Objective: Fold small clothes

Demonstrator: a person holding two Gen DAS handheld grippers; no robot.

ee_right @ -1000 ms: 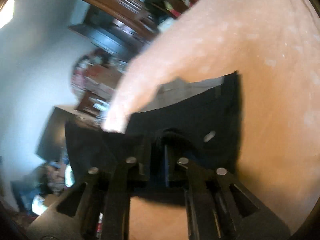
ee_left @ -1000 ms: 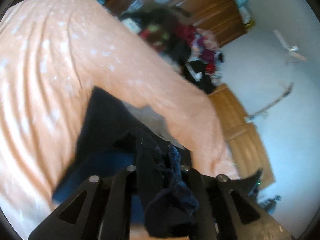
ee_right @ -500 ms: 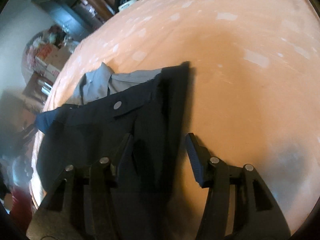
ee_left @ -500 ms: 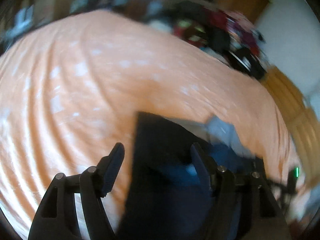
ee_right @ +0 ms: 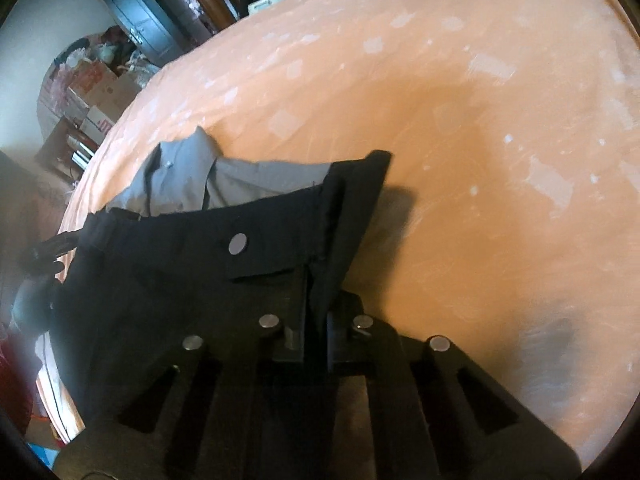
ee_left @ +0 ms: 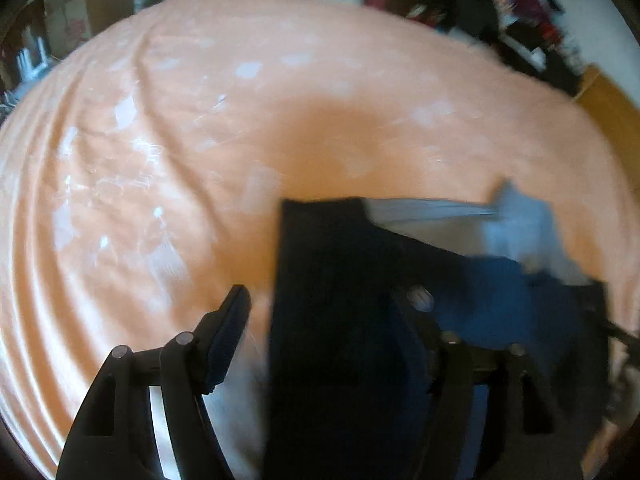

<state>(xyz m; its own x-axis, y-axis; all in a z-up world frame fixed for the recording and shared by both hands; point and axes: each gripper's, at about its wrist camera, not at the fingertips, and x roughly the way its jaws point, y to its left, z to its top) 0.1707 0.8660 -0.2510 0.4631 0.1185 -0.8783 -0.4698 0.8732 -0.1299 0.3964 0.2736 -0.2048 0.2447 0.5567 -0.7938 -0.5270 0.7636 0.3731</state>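
Left tongs (ee_left: 320,312): spread wide; the left finger (ee_left: 228,332) stands clear over the bedsheet, the right one is largely lost against dark cloth. The dark garment (ee_left: 328,280) lies between the fingers, ungripped; whether either finger touches it cannot be told.

Right tongs (ee_right: 316,328): drawn nearly together, pinching a folded edge of the same garment (ee_right: 200,280) that rises as a stiff flap between the tips.

Dark garment: navy to black woven cloth, matte, thick at the seams. A flat band runs across it carrying a round silver snap button (ee_right: 237,243). Its far corner (ee_right: 376,160) is square and stands slightly off the sheet, casting a shadow to the right. The left wrist view is motion-blurred.

Grey lining (ee_right: 192,184): paler, thinner cloth, creased, showing from under the garment's far edge.

Surface: a bed covered by a peach-orange bedsheet (ee_right: 480,160) with scattered pale patches and long shallow wrinkles. The garment lies on its near part, towards the tongs.

Room: dark wooden cabinet (ee_right: 132,12), cardboard boxes (ee_right: 104,92) and piled clutter (ee_left: 500,8) beyond the bed; pale wall.
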